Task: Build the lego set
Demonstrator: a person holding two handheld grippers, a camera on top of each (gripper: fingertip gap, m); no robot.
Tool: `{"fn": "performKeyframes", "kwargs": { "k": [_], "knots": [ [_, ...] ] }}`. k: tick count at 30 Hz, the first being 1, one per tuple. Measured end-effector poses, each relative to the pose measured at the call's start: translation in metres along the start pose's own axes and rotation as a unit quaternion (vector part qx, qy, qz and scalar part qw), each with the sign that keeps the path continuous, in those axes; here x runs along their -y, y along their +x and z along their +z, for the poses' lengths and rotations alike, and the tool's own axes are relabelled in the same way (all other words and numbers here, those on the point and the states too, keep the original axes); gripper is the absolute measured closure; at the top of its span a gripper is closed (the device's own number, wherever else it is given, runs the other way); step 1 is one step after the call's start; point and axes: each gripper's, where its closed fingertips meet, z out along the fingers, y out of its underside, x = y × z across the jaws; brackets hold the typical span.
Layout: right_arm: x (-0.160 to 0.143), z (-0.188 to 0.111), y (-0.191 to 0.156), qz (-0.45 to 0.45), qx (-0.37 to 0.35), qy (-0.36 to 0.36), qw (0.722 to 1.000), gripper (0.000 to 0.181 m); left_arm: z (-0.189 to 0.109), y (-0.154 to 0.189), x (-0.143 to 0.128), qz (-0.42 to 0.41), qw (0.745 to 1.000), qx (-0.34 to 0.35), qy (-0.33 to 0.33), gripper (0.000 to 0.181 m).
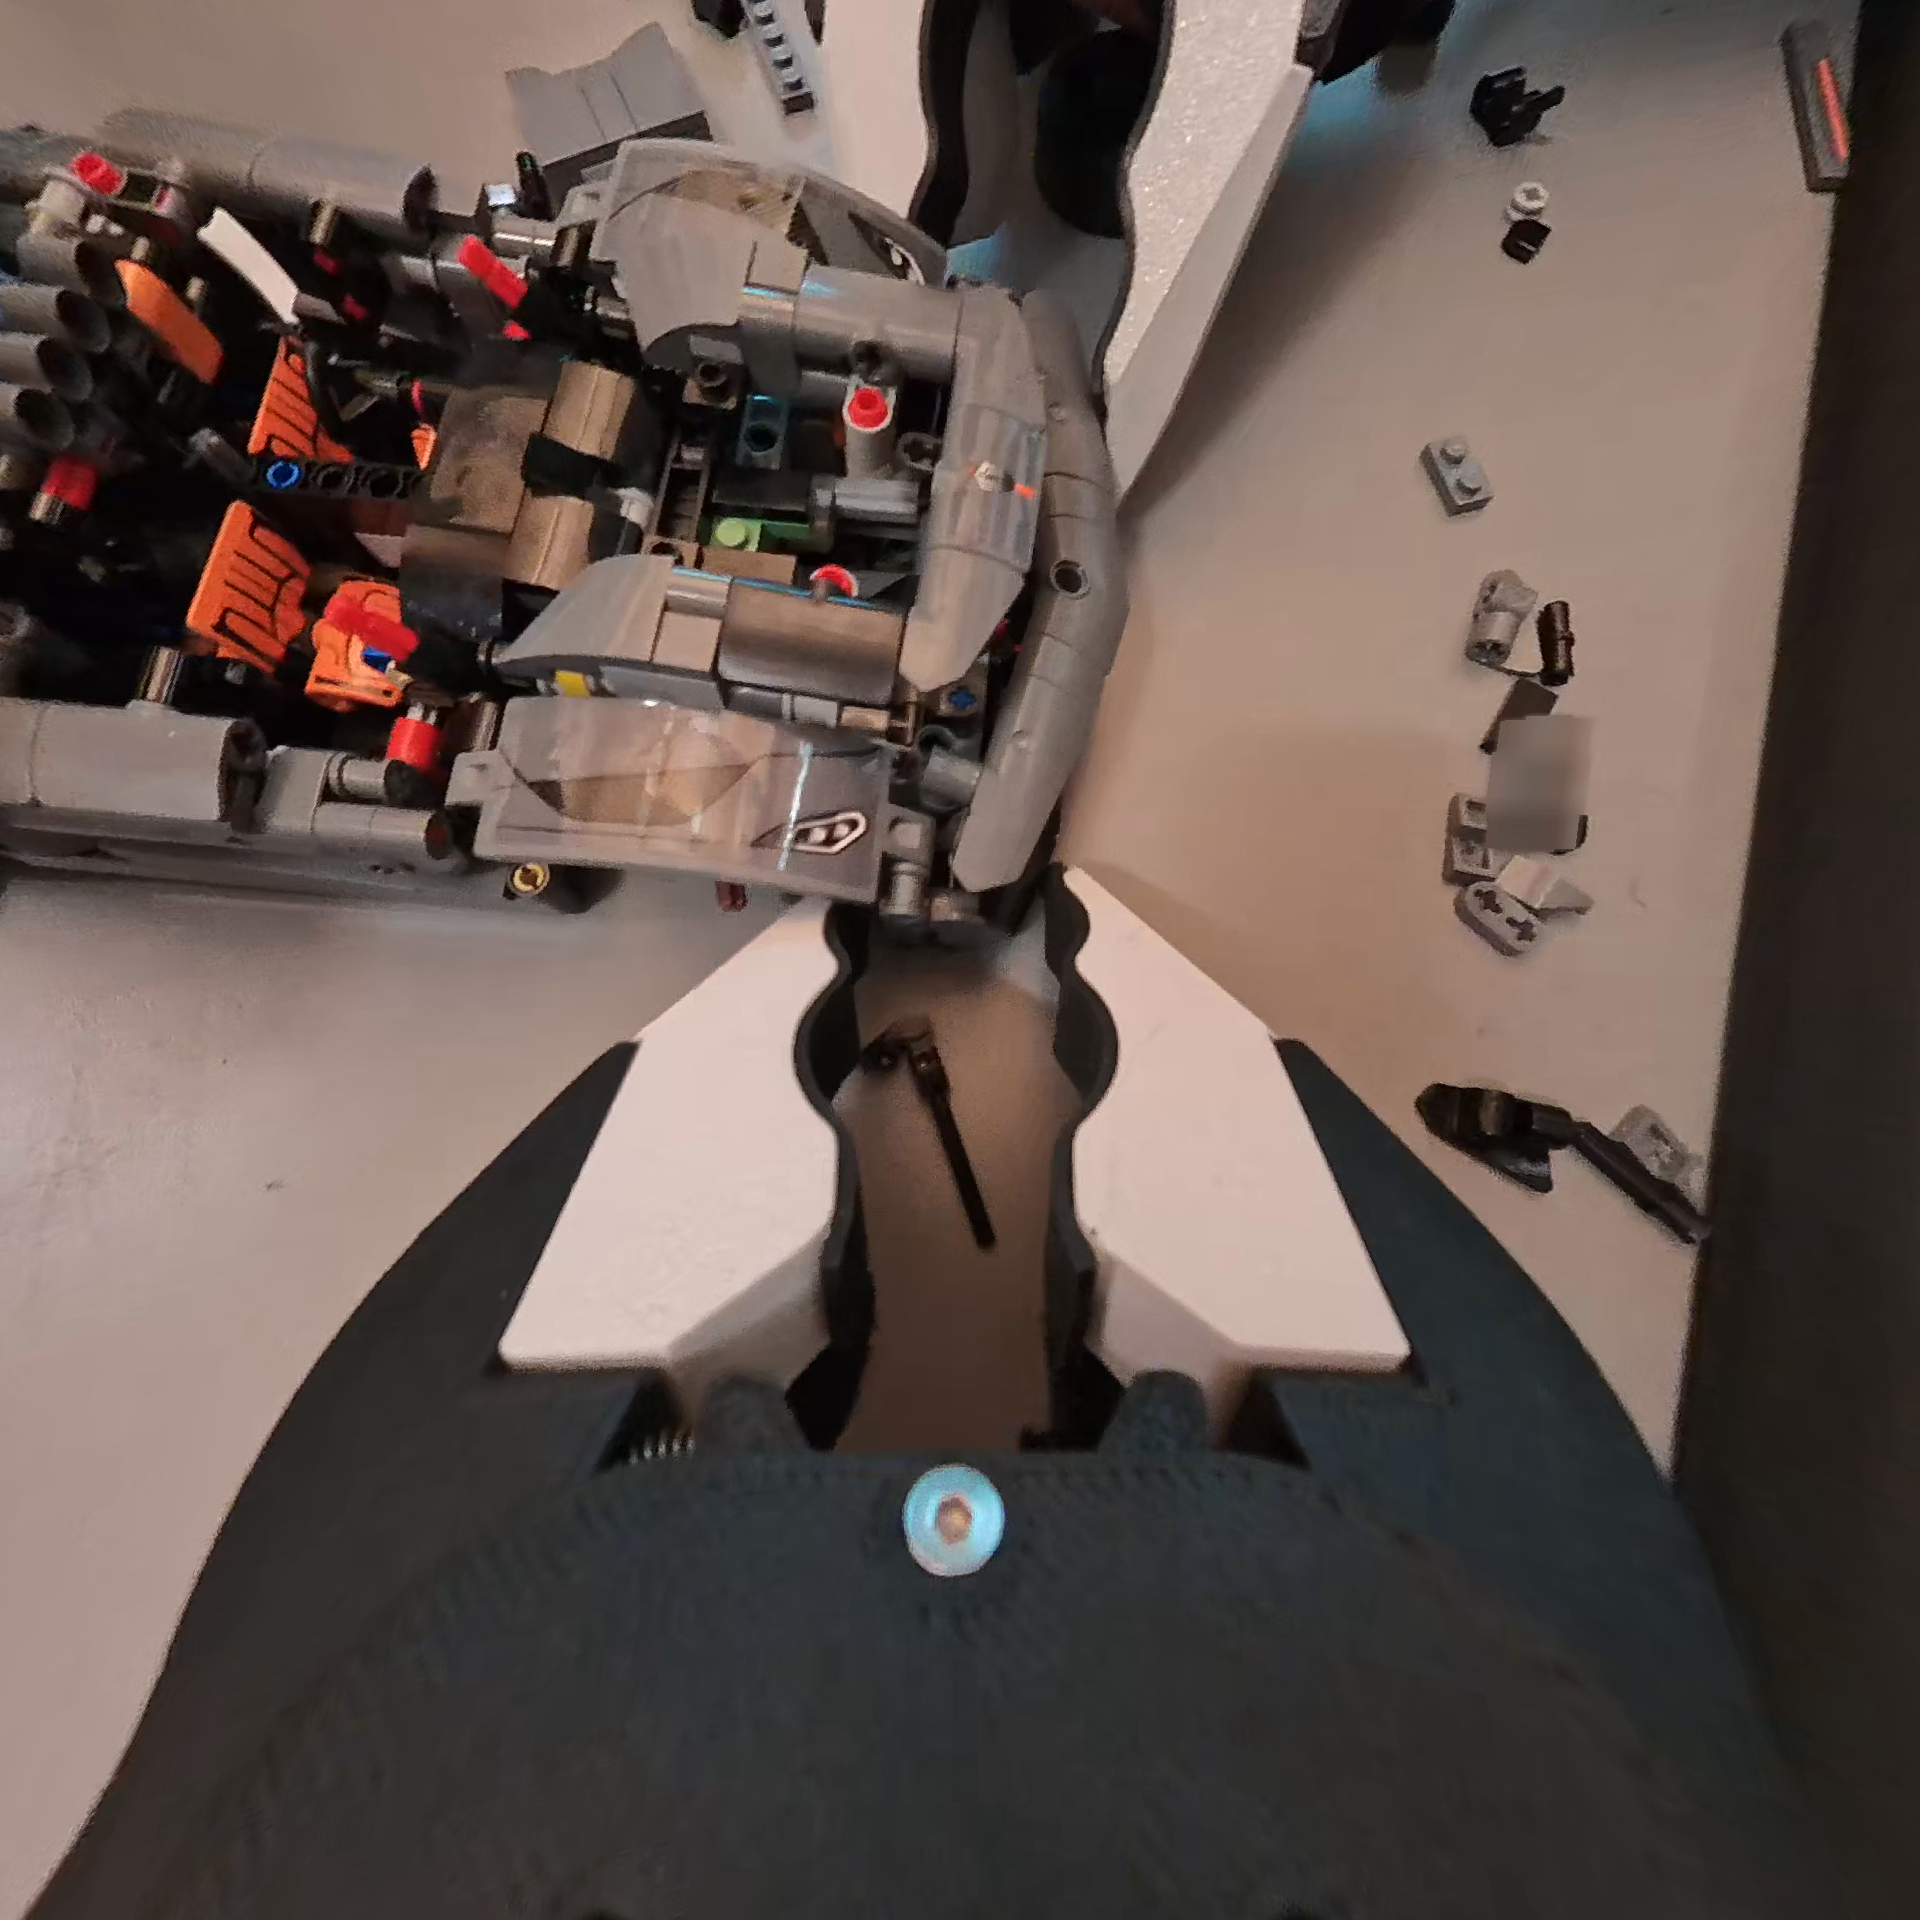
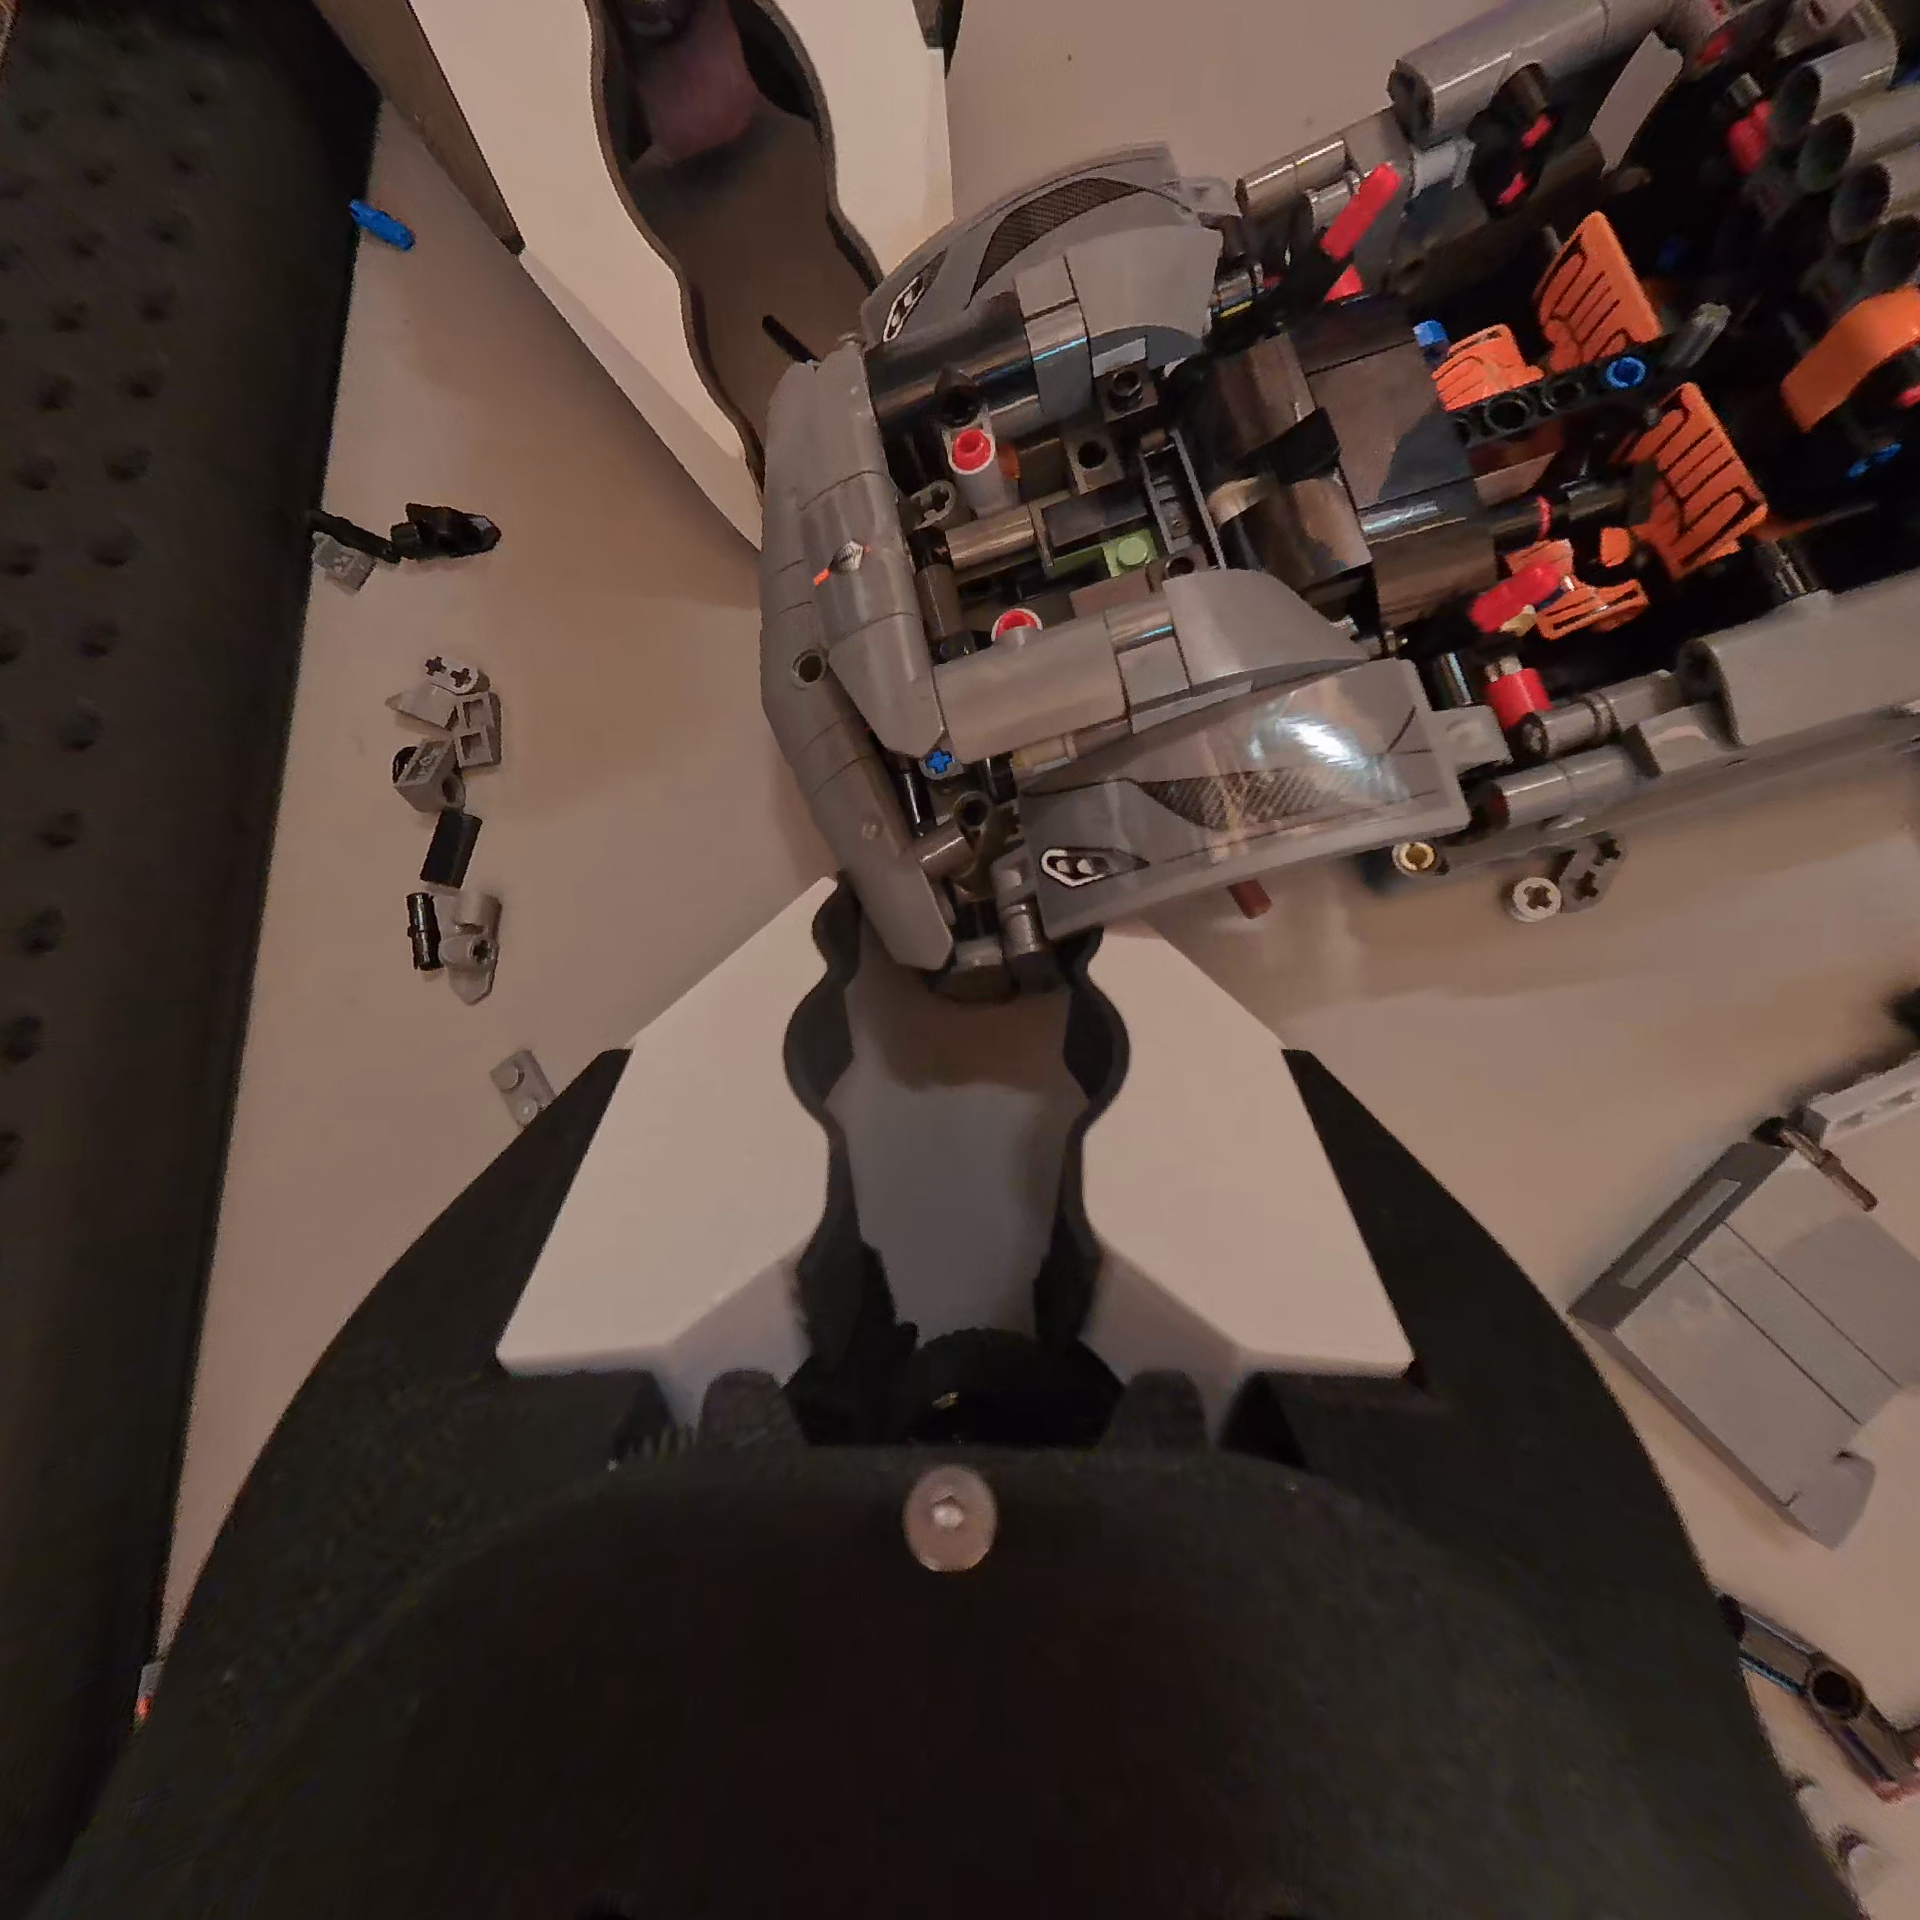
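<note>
The grey Lego car (image 1: 727, 582) fills the upper left of the left wrist view. My left gripper (image 1: 951, 914) and right gripper (image 2: 971, 961) each pinch a front corner; I should squeeze evenly and avoid twisting the curved bumper panel (image 2: 831, 665).

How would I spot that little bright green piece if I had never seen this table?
Find the big grey lego car lying on the pale table, both grippers at its nose. Look into the open cavity behind the curved grey front bumper, between two red round caps. The green piece sits there, the only lime-coloured part among dark grey and black ones.
</note>
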Motion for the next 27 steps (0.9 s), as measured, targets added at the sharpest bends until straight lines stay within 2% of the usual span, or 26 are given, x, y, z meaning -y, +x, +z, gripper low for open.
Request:
{"fn": "performKeyframes", "kwargs": {
  "k": [18, 27],
  "knots": [
    [0.001, -0.001, -0.0007, -0.003, 0.011, 0.003, 1.0, 0.151, 0.0009, 0.0018, 0.0008, 0.003, 1.0, -0.002, 0.0, 0.152],
    [0.0009, -0.0008, -0.0007, 0.01, 0.013, 0.002, 1.0, 0.148, 0.0009, 0.0029, 0.0009, 0.007, 1.0, -0.002, 0.0, 0.151]
  ]
}}
